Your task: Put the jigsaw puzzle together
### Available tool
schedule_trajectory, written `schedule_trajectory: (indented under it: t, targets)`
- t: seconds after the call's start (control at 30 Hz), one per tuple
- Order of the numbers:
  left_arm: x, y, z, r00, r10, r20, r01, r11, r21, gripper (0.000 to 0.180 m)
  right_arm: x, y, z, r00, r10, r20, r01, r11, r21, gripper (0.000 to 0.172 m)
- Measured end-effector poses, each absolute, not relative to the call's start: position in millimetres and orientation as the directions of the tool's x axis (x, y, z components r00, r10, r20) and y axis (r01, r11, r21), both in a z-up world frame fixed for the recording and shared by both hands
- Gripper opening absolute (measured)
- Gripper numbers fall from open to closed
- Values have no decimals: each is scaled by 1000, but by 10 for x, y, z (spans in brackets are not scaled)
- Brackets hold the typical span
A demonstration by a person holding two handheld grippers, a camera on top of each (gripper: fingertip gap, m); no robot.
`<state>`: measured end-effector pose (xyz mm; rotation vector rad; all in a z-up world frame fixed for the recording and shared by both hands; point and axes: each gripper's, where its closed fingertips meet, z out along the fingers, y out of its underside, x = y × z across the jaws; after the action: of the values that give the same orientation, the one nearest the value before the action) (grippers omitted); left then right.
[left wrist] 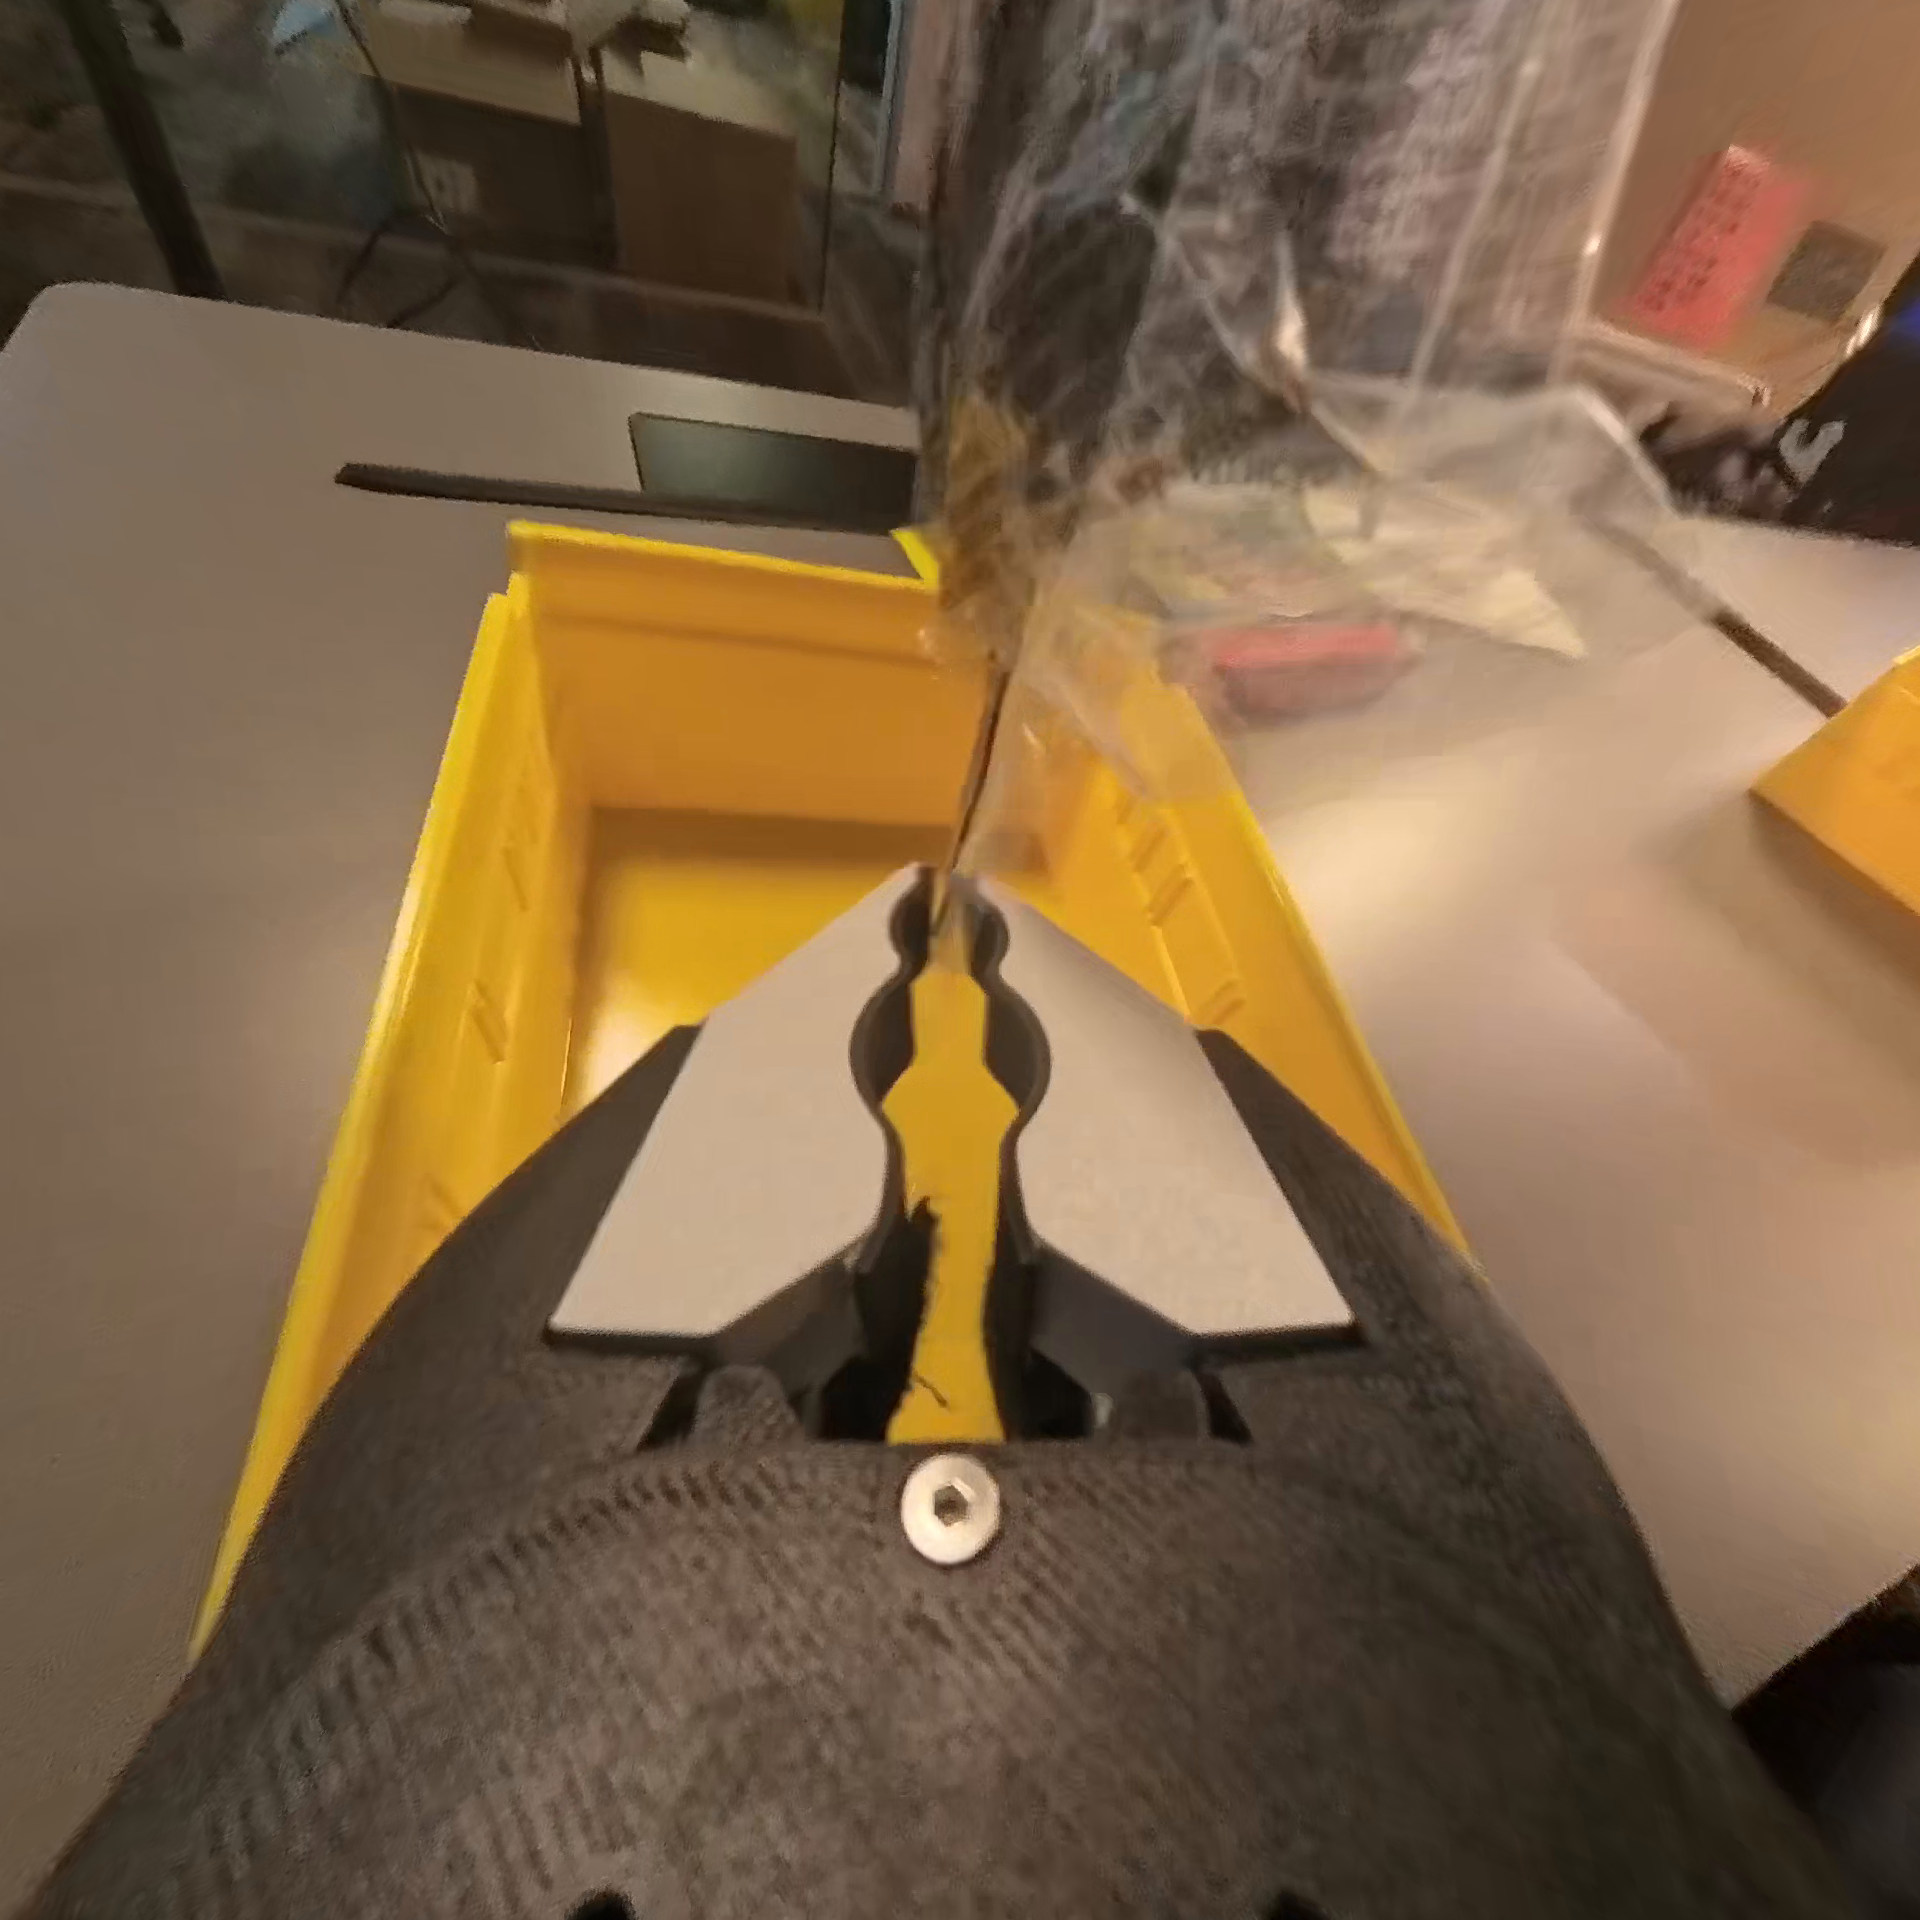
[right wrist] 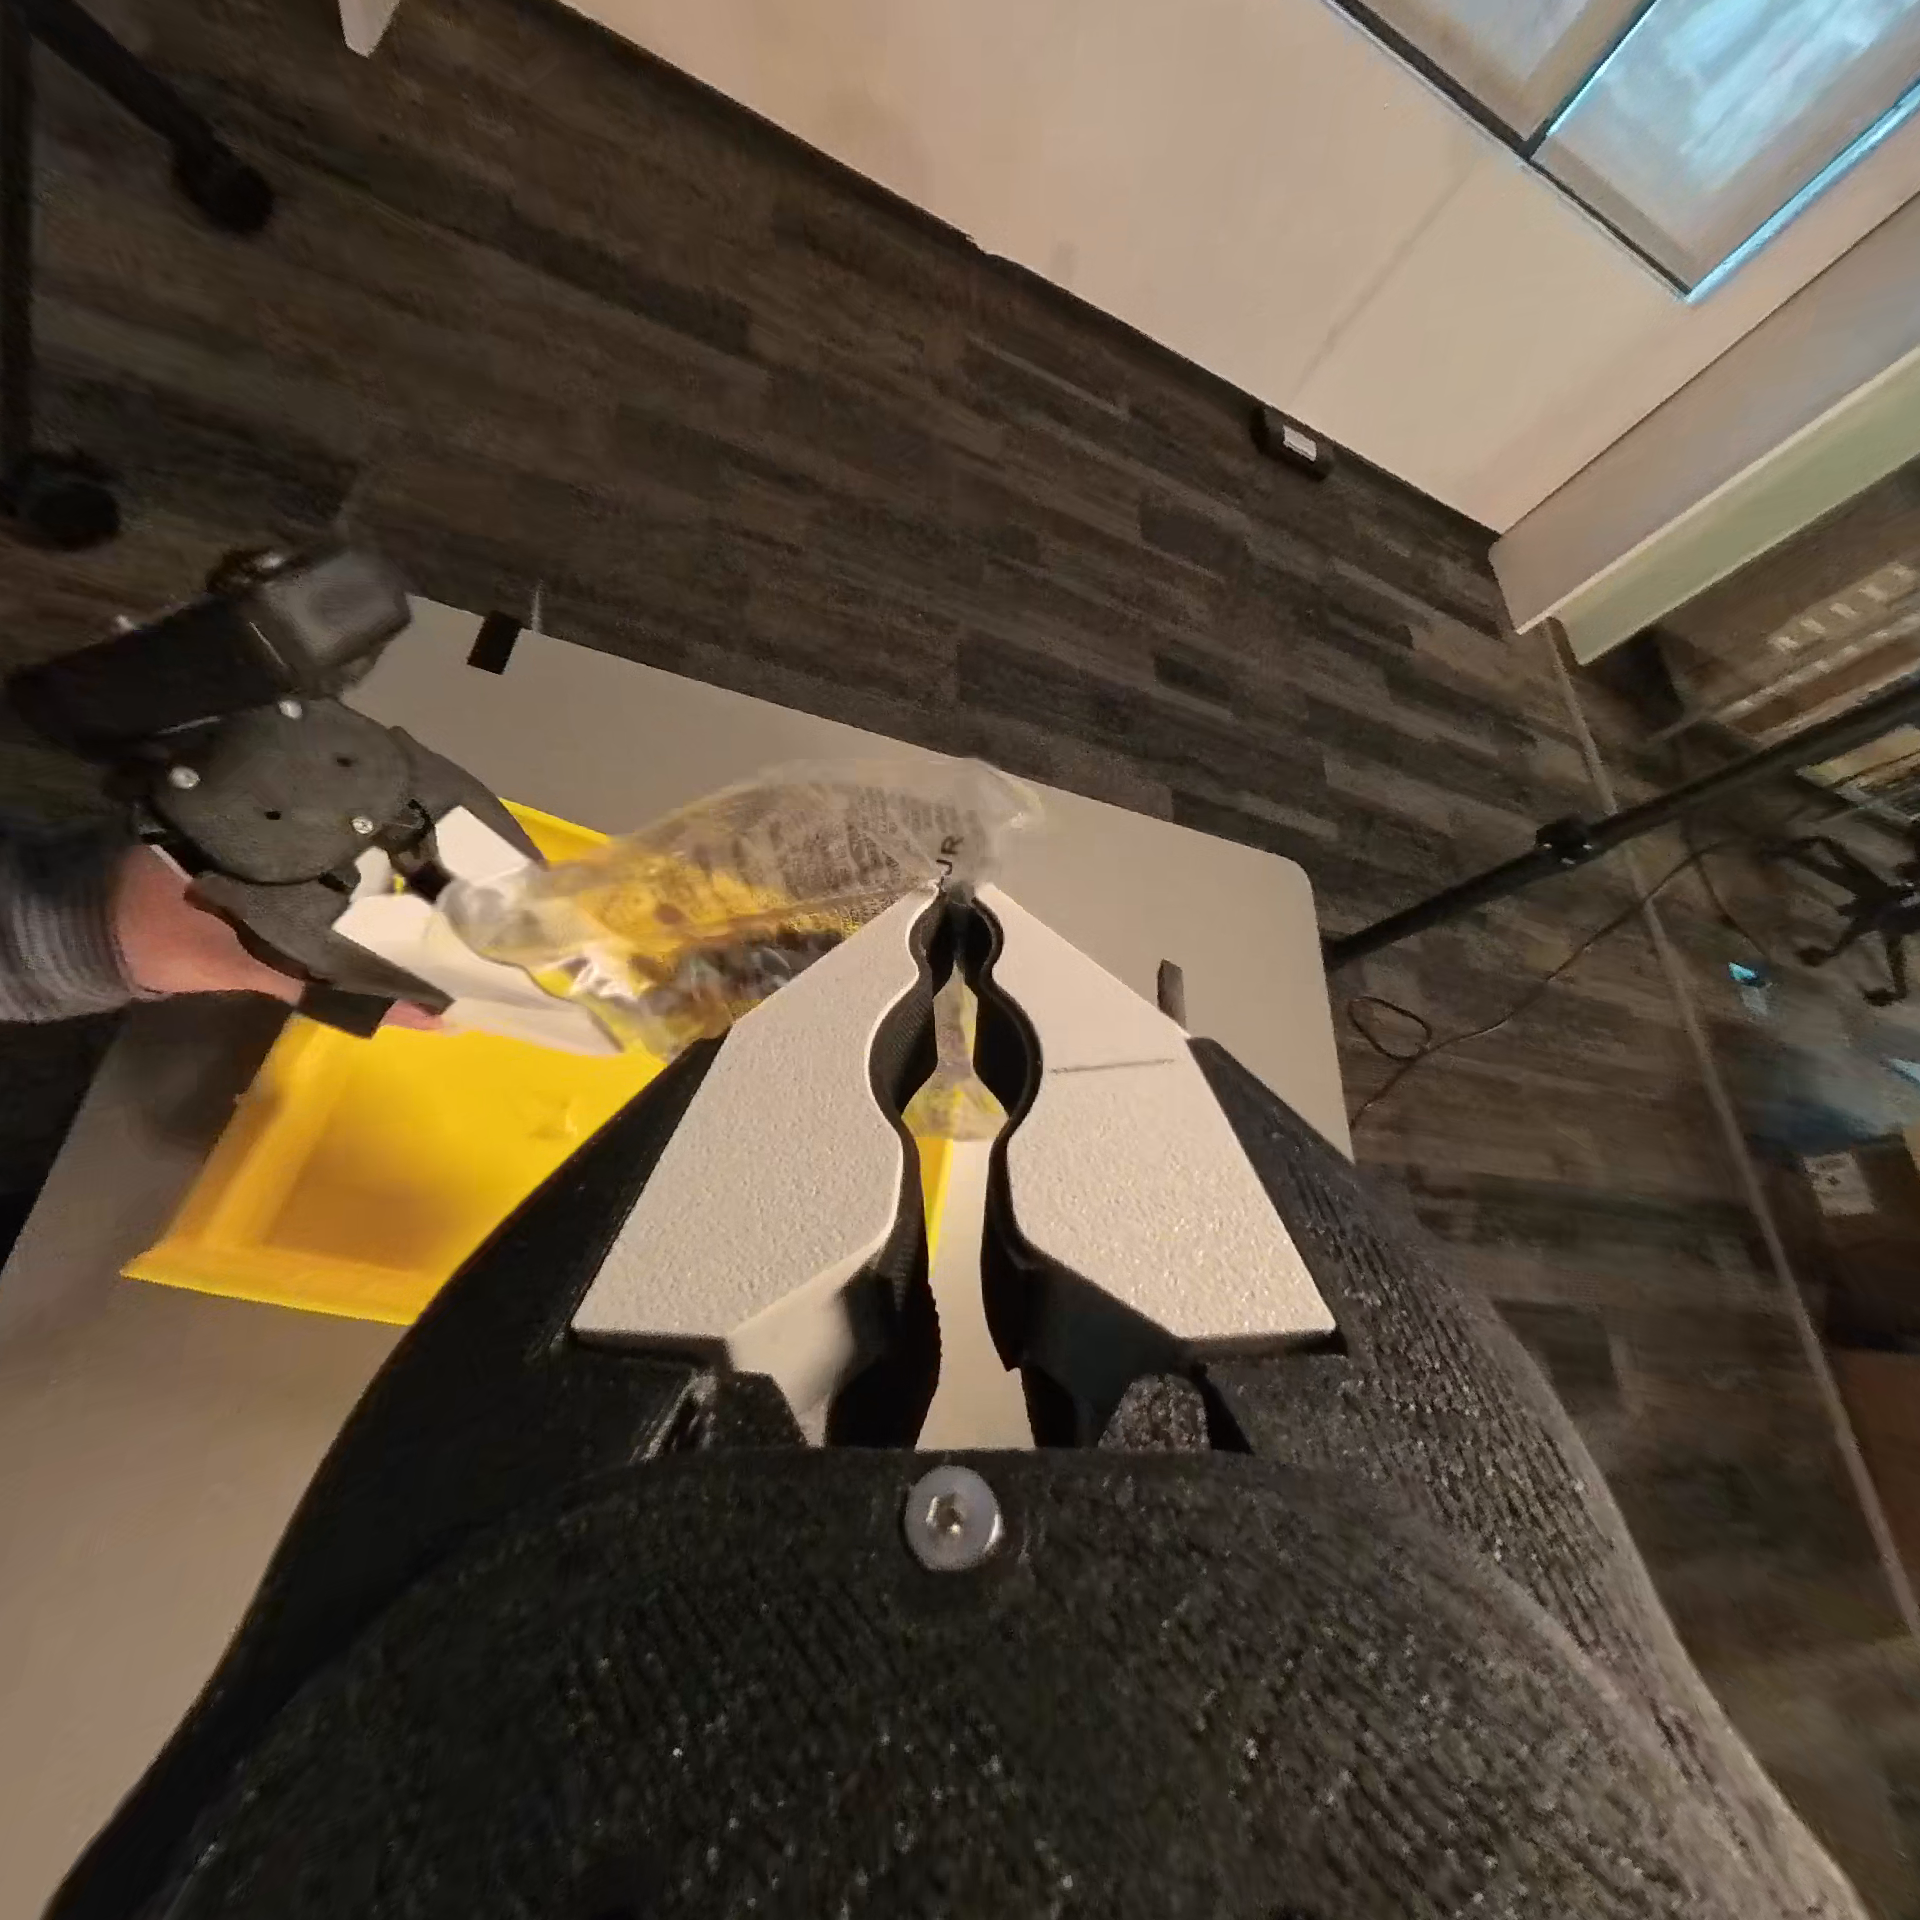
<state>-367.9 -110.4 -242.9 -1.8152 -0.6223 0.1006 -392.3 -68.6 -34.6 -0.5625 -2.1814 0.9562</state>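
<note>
A clear plastic bag (left wrist: 1195,416) with dark print and yellowish contents hangs stretched between my two grippers, above an open, empty-looking yellow bin (left wrist: 727,665). My left gripper (left wrist: 951,883) is shut on a thin edge of the bag, right over the bin's inside. In the right wrist view my right gripper (right wrist: 954,902) is shut on the opposite corner of the bag (right wrist: 727,883). My left gripper (right wrist: 457,904) shows at the left of that view, held by a hand (right wrist: 177,935), at the bag's other end over the yellow bin (right wrist: 343,1195).
The bin stands on a grey table (left wrist: 208,727). A second yellow bin (left wrist: 1849,769) sits at the right edge, with a red item (left wrist: 1299,665) and a black object (left wrist: 1818,436) behind the bag. Dark wood-look floor (right wrist: 935,468) lies beyond the table. The grippers' ends are close to 20 cm from one another.
</note>
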Motion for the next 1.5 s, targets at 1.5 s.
schedule_trajectory:
  t: [1.5]
  targets:
    - [-3590,-1111,-2260,822,481,306,389,-82,-918,2,-3856,-716,-322,-692,646,321,208,604,-769,0]
